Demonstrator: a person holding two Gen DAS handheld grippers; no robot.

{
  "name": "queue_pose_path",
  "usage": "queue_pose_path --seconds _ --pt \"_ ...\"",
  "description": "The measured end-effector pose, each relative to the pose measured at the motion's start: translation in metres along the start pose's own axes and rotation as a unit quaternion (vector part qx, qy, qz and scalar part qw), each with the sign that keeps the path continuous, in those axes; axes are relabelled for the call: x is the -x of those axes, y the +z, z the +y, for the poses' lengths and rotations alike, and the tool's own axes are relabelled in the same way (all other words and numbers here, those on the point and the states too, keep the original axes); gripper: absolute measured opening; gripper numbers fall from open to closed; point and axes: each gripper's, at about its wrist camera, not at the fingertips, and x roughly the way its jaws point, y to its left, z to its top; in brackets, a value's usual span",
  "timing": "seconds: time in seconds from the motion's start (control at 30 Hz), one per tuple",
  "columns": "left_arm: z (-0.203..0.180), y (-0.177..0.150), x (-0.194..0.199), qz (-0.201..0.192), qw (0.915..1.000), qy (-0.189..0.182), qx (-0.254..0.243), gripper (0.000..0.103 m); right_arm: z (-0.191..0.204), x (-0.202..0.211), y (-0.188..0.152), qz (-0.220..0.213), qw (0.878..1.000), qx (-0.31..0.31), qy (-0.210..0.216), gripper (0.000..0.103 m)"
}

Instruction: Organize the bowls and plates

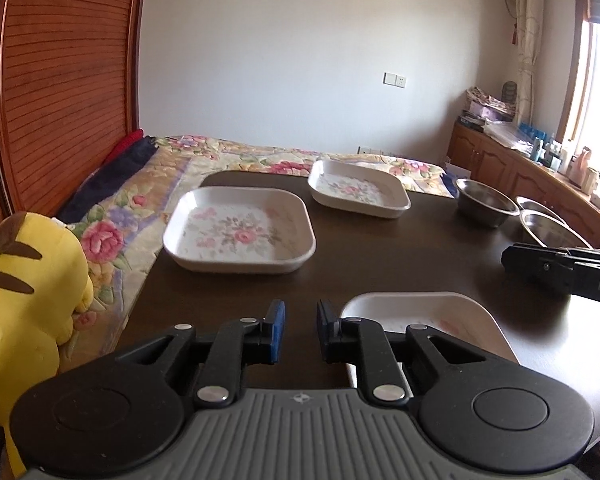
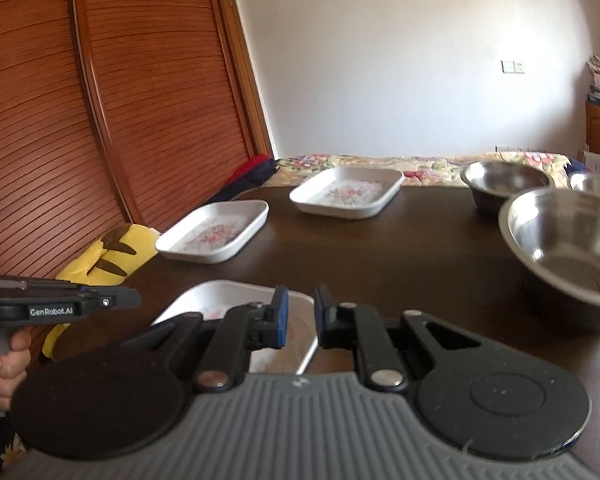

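Table: the dark wooden table [image 1: 400, 248] is the anchor; every place below is told from it.
Near plate: a white square plate [image 1: 432, 320] lies flat at the table's near edge, partly hidden behind both grippers.
Left plate: a flowered square plate [image 1: 239, 231] sits flat toward the table's left side, by the bed.
Far plate: another flowered plate [image 1: 358, 189] rests at the table's far edge, well apart from the left plate.
Bowls: three steel bowls cluster at the table's right end, the big bowl [image 2: 568, 240] nearest, a smaller bowl [image 2: 504, 188] behind it.
Left gripper: left gripper [image 1: 300, 330] hovers over the table's near edge, jaws a narrow gap apart, nothing between them.
Right gripper: right gripper [image 2: 301, 316] above the near plate, jaws nearly together, empty.
Toy: a yellow plush [image 1: 24, 312] sits on the bed left of the table.
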Motion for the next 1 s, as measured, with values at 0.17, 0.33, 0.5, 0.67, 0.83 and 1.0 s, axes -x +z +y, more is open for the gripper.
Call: queue_pose_path --seconds 0.17,0.33,0.5,0.67,0.83,1.0 --pt "0.007 0.013 -0.010 -0.004 1.0000 0.006 -0.002 0.021 0.008 -0.014 0.019 -0.005 1.000 0.026 0.011 0.016" --pt "0.018 0.027 -0.023 -0.006 0.9999 0.011 -0.002 0.028 0.018 -0.032 0.034 -0.004 0.999 0.046 0.025 0.016" --pt "0.033 0.037 -0.036 -0.005 0.9998 0.019 0.001 0.033 0.027 -0.054 0.044 0.005 0.998 0.057 0.041 0.016" --pt "0.045 0.045 -0.048 -0.002 0.9997 0.025 -0.001 0.039 0.035 -0.073 0.054 0.014 0.996 0.067 0.052 0.016" --pt "0.055 0.054 -0.057 -0.004 0.9995 0.031 -0.010 0.044 0.041 -0.092 0.060 0.028 0.995 0.074 0.057 0.017" --pt "0.065 0.061 -0.065 -0.008 0.9994 0.033 -0.011 0.052 0.048 -0.112 0.065 0.038 0.995 0.076 0.060 0.028"
